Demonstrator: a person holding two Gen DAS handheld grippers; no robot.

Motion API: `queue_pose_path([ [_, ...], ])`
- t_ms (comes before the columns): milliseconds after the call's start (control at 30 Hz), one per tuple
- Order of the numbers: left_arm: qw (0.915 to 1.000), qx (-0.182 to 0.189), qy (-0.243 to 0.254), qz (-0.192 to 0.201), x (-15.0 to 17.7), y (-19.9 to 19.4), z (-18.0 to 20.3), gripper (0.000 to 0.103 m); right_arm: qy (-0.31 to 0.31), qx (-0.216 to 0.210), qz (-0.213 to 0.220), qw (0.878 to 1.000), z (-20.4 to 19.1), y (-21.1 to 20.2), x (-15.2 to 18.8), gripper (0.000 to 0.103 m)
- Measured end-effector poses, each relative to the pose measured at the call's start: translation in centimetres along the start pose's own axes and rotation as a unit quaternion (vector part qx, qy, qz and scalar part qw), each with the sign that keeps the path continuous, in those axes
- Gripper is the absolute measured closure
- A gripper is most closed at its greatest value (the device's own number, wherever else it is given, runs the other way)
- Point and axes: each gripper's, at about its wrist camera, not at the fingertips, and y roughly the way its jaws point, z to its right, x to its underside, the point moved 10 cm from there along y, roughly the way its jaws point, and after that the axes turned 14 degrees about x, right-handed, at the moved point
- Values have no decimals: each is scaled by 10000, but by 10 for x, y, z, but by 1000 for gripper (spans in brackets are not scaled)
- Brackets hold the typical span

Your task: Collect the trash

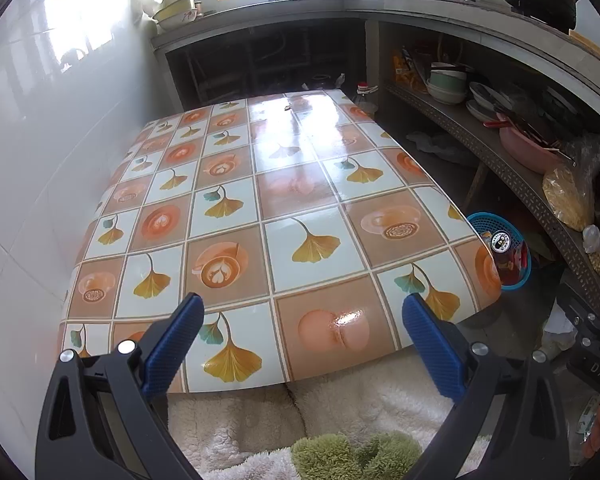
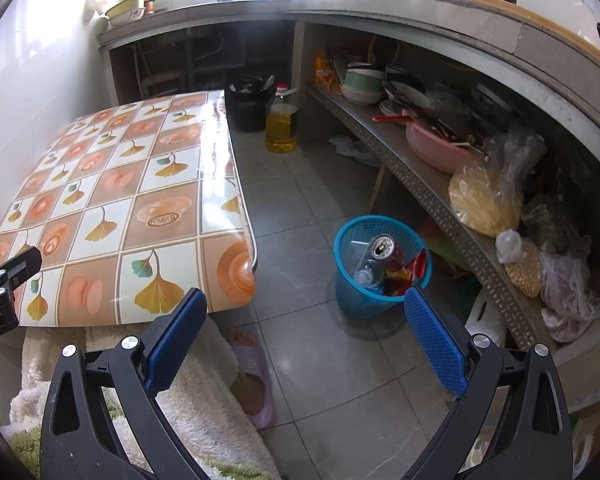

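1. Broadly, we sit at a table covered in a glossy tile-print oilcloth with ginkgo leaves and coffee cups [image 1: 236, 184]. Its top looks bare apart from a tiny dark speck at the far end, too small to identify.
2. Along the right runs a grey perforated metal shelf [image 2: 440, 200], crowded with bowls and bagged food; that looks like storage, not trash, in our judgement.
3. Beside the table's near corner, on the floor, stands a blue plastic mesh wastebasket [image 2: 356, 296], probably kept close to our seat so drops stay short.
4. Inside it the trash lies already gathered: a red drink can [image 2: 384, 249], a clear bottle and bright wrappers.
5. Our left gripper [image 1: 300, 336] hovers released over the table edge, empty.
6. Our right gripper [image 2: 306, 326] hangs spread wide above the floor, near the basket, gripping nothing. Collection looks nearly done.
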Motion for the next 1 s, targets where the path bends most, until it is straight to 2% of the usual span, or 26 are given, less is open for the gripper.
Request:
queue_pose_path([
  [1000, 10000, 13, -35, -10, 2, 1, -4, 6, -66, -24, 32, 10000, -1, -2, -6, 8],
])
